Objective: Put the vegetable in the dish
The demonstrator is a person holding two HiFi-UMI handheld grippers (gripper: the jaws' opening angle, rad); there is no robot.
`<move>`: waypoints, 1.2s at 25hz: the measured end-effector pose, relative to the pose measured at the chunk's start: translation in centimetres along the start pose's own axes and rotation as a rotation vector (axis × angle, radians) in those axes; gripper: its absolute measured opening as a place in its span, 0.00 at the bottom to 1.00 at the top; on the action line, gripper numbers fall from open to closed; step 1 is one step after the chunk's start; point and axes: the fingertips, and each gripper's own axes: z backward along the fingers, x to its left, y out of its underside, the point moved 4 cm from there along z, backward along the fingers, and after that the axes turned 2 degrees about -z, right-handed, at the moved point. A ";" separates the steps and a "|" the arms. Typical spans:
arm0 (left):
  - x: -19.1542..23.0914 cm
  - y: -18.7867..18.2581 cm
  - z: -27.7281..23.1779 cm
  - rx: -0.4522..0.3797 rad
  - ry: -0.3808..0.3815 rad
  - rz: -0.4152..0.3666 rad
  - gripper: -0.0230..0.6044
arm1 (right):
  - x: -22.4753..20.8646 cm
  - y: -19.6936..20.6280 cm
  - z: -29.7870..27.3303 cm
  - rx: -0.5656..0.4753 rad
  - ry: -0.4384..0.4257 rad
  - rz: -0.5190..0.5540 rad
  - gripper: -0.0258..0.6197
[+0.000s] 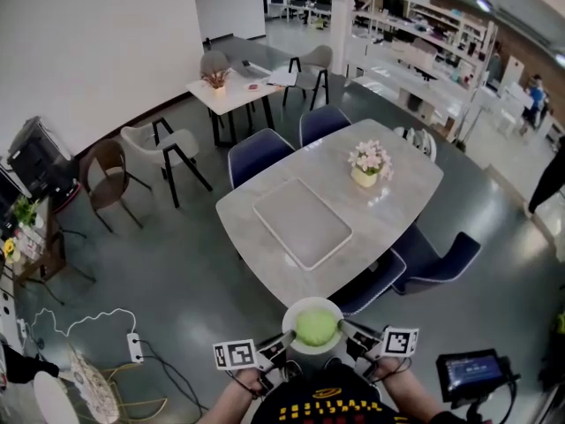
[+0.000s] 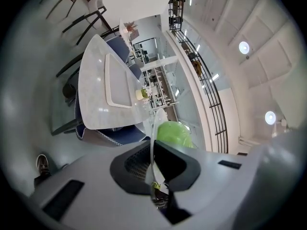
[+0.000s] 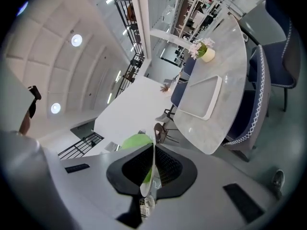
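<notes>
A round green vegetable (image 1: 316, 327) lies in a white dish (image 1: 311, 301) held in the air close to my body, well short of the table. My left gripper (image 1: 277, 348) is shut on the dish's left rim and my right gripper (image 1: 355, 333) on its right rim. In the left gripper view the dish (image 2: 157, 123) shows edge-on between the shut jaws of the left gripper (image 2: 153, 166), with the vegetable (image 2: 173, 134) to its right. In the right gripper view the right gripper (image 3: 152, 170) clamps the thin dish rim (image 3: 147, 188), and the vegetable (image 3: 136, 142) shows to its left.
Ahead stands a pale marble table (image 1: 397, 193) bearing a white rectangular tray (image 1: 302, 222) and a flower pot (image 1: 369, 162). Blue chairs (image 1: 437, 259) ring it. A power strip with cable (image 1: 135, 347) lies on the floor at left. A small screen (image 1: 472, 374) sits at lower right.
</notes>
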 end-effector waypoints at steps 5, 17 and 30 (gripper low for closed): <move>0.5 -1.7 -0.9 0.036 0.009 0.003 0.06 | -0.2 -2.0 -2.0 0.035 -0.014 0.030 0.07; 1.6 -9.1 -7.5 0.120 -0.059 -0.049 0.08 | -4.3 -11.8 -8.4 0.195 -0.093 0.046 0.07; 3.9 -18.8 -17.4 0.012 -0.143 -0.024 0.08 | -11.8 -22.9 -13.1 0.153 -0.061 -0.026 0.07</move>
